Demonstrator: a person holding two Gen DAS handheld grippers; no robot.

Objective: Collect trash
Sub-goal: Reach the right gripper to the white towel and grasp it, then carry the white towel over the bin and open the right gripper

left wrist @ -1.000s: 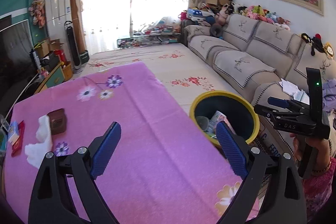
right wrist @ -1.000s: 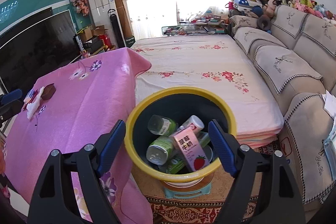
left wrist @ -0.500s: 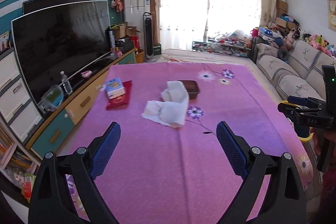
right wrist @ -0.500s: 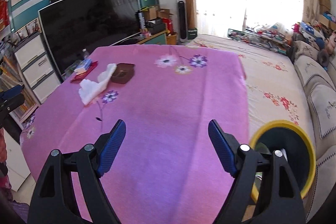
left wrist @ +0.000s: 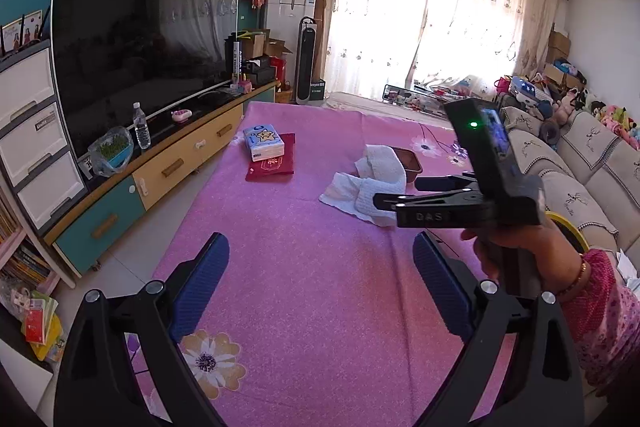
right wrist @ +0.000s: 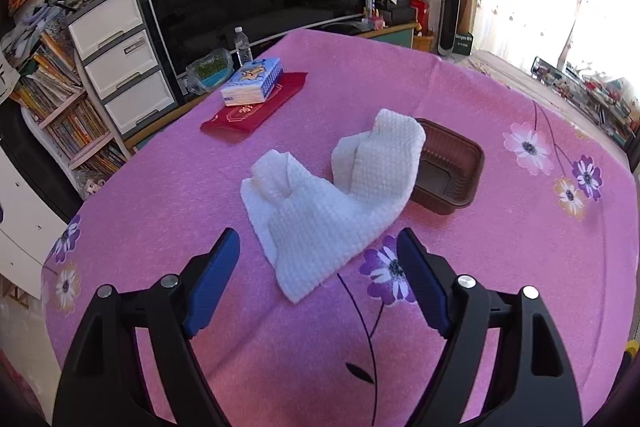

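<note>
Pink flowered cloth is covering the table and filling both views, with a dark television standing behind it; on the cloth a crumpled white paper towel is lying near the middle, its far fold leaning against the rim of a shallow brown plastic tray; a tissue pack is sitting on a red packet well apart from them, towards the television. The right gripper is hovering just short of the towel with its jaws standing wide apart and nothing between them; the left gripper is waiting nearer the table's edge, jaws likewise apart and empty. The step in hand is probably picking up the towel as trash; to do it well, the right gripper should be lowering over the bunched, raised part of the towel rather than the flat near corner, so the pads are catching several layers at once; closing too near the cloth is risking a pinch of the tablecloth. The tray is touching the towel and may be dragged along, so lifting straight up is looking safer than pulling sideways.
</note>
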